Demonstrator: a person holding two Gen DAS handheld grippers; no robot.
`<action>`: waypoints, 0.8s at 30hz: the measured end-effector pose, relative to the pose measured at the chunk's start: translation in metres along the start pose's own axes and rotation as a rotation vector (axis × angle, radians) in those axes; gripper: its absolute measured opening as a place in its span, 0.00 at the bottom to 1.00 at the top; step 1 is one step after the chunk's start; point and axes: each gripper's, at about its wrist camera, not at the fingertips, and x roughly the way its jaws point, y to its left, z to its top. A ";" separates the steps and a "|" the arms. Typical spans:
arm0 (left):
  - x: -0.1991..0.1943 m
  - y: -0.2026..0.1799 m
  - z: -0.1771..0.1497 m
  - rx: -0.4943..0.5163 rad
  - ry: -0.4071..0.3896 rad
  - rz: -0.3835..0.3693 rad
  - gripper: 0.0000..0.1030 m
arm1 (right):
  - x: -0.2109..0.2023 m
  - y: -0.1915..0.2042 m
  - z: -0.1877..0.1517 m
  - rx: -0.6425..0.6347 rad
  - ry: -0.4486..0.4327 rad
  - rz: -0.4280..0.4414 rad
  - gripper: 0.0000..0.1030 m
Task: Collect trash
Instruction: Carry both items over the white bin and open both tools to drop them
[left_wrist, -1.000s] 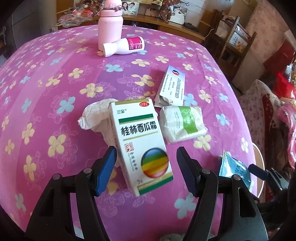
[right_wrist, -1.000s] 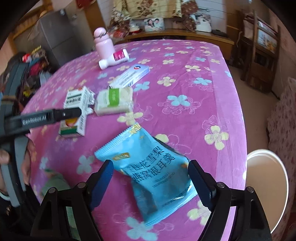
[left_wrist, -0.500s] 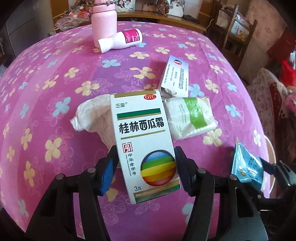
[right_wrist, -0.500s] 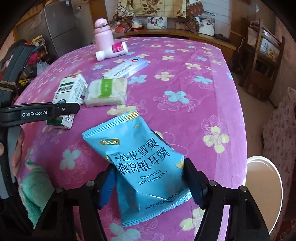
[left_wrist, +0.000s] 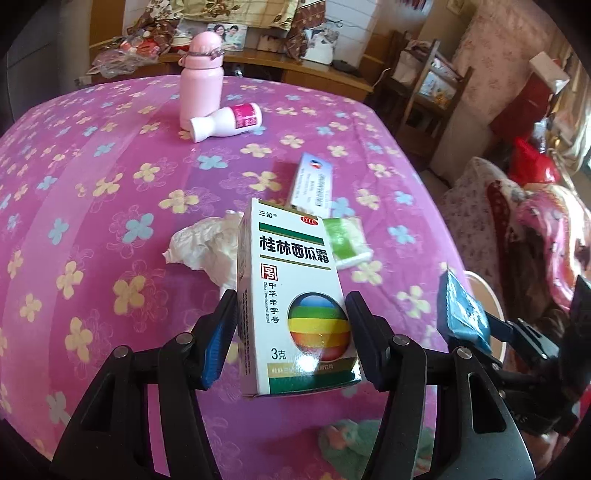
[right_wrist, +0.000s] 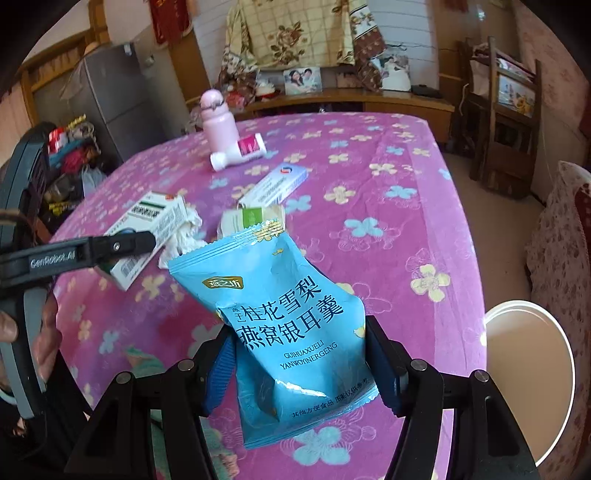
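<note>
both items clamped & lifted off bench
l tongs (left_wrist: 291, 325) clamped on medicine box (left_wrist: 295, 295), r tongs (right_wrist: 299, 358) on blue pouch (right_wrist: 288, 325); grip to be kept firm, carried level to white bin (right_wrist: 528, 384).

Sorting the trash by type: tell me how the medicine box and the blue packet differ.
The box is rigid white card with flat faces and square edges; the packet is soft blue foil, creased and dented. The box carries a rainbow ball print; the packet shows only text and small flowers. The left tongs grip the box; the right tongs grip the packet. Both are held above the table, pinched by their sides.
</note>
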 end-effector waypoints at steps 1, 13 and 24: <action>-0.003 -0.002 0.001 -0.001 -0.001 -0.016 0.56 | -0.003 0.000 0.000 0.006 -0.009 -0.003 0.62; -0.024 -0.037 0.006 0.018 0.017 -0.175 0.55 | -0.037 -0.023 -0.007 0.079 -0.066 -0.038 0.61; -0.012 -0.102 -0.002 0.149 0.015 -0.195 0.55 | -0.061 -0.058 -0.025 0.137 -0.078 -0.106 0.61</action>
